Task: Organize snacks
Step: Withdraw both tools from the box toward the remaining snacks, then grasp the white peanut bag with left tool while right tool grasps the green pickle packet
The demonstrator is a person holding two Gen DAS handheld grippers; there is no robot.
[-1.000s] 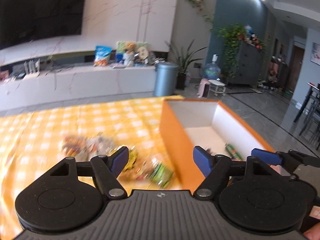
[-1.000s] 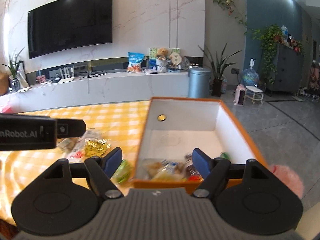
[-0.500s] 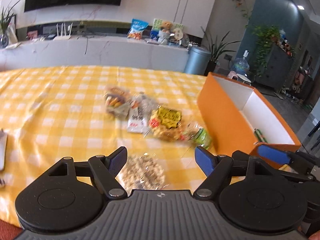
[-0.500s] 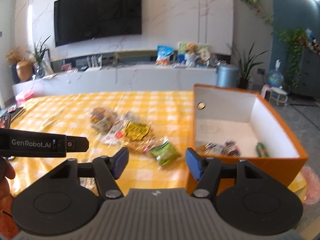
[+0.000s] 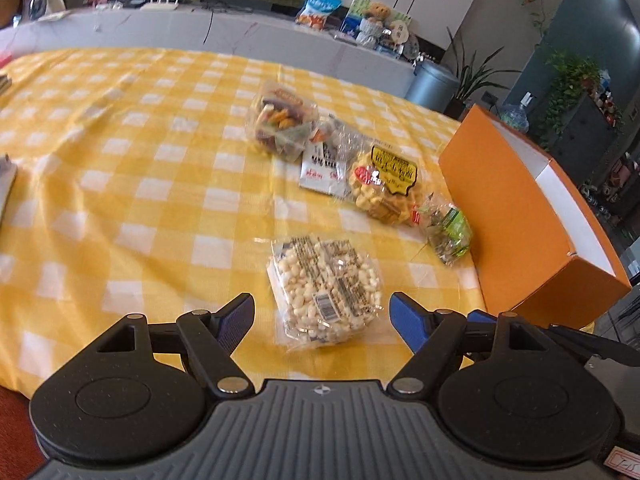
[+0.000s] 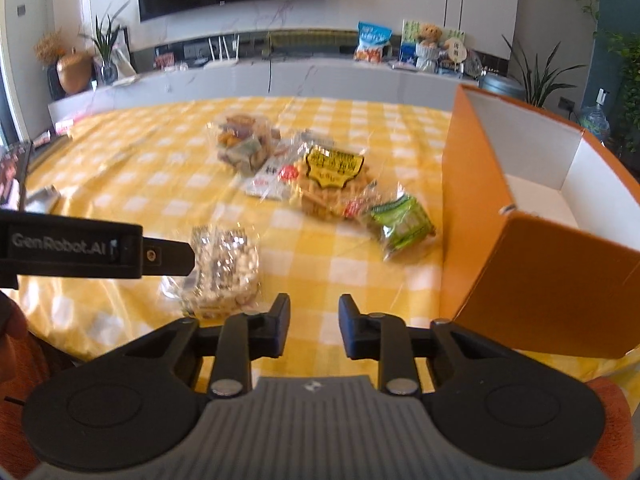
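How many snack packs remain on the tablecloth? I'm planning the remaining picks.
5: popcorn pack nearest, green pack beside the orange box, yellow-label pack, white pack, mixed pack farthest. Overlaps may hide more.

Bright daylight is flooding both views, and the yellow checked tablecloth is glowing evenly. Glare is sparkling off the popcorn bag. Motion blur is softening the right wrist view; fisheye distortion is bending the edges, and corners are darkening.

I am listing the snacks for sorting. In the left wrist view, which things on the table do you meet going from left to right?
Bag of mixed colourful snacks → white-labelled packet → yellow-labelled bag of golden snacks → green packet → orange box. The puffed-grain pack near the gripper overlaps these in position, so I leave it out.
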